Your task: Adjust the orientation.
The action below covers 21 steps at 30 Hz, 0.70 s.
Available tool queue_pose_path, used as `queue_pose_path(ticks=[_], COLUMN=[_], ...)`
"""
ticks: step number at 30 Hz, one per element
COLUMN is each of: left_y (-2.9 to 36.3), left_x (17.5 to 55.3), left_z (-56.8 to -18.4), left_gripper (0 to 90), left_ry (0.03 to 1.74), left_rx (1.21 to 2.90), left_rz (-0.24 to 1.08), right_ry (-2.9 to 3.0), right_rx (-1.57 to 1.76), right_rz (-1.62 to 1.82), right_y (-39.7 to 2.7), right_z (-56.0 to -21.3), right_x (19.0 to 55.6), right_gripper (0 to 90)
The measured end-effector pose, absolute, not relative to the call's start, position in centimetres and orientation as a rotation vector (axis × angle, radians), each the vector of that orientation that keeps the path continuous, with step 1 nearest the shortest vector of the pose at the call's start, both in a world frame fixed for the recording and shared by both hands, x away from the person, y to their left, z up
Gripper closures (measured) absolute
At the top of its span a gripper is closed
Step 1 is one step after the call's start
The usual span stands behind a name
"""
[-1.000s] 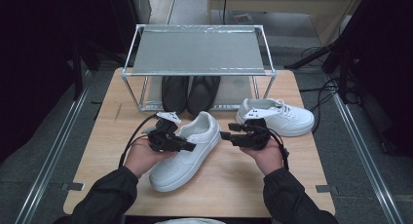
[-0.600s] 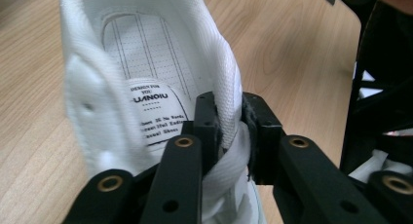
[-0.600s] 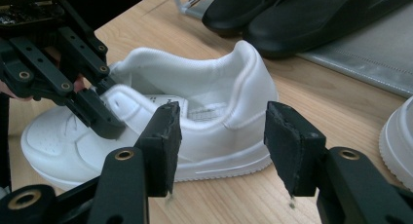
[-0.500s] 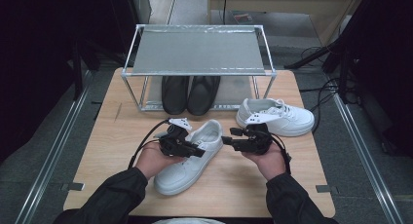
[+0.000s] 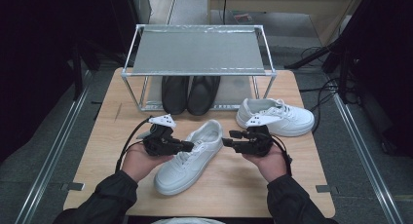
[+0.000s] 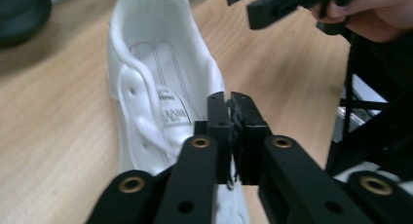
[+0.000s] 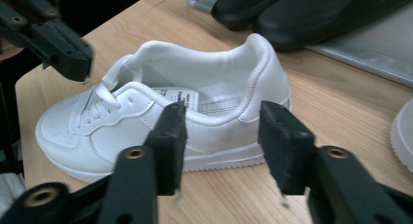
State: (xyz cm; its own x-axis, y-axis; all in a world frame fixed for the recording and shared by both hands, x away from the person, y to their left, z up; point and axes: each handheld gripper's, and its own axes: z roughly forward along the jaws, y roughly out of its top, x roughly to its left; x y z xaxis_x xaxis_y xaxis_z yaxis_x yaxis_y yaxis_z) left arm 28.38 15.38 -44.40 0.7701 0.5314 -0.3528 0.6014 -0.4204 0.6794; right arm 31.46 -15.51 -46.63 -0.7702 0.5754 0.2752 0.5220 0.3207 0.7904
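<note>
Wooden table, metal shoe rack at its far edge — white sneaker mid-handling.

Nearest, on the bare table (image 5: 234,185): left gripper (image 5: 191,146) pressed together over the laces of the white sneaker (image 5: 190,156), whether pinching a lace cannot be told; right gripper (image 5: 227,141) just beside the heel, jaws spread and just been closing, nothing between them yet. Farther right, second white sneaker (image 5: 277,118) lying apart. Farthest, black shoes (image 5: 190,93) under the rack (image 5: 197,51). Early going, judging by this — neither sneaker lifted or shelved, top shelf bare.
</note>
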Motion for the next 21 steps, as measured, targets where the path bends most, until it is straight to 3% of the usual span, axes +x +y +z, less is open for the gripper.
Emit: queue_pose_path(ticks=[8,21], left_y=[16.0,14.5], left_x=[25.9,24.0], left_z=[-45.3,-48.9], left_gripper=[90.0,90.0], left_ry=[0.896,0.944], left_rx=[2.1,2.148], left_rz=[-0.043,-0.087], right_ry=[2.584,2.695], right_rx=[1.008,0.917], right_rz=[1.467,1.387], right_y=[-14.3,-10.8], right_z=[-46.4,-47.4], right_x=[32.0,33.8], right_gripper=[88.2,90.0])
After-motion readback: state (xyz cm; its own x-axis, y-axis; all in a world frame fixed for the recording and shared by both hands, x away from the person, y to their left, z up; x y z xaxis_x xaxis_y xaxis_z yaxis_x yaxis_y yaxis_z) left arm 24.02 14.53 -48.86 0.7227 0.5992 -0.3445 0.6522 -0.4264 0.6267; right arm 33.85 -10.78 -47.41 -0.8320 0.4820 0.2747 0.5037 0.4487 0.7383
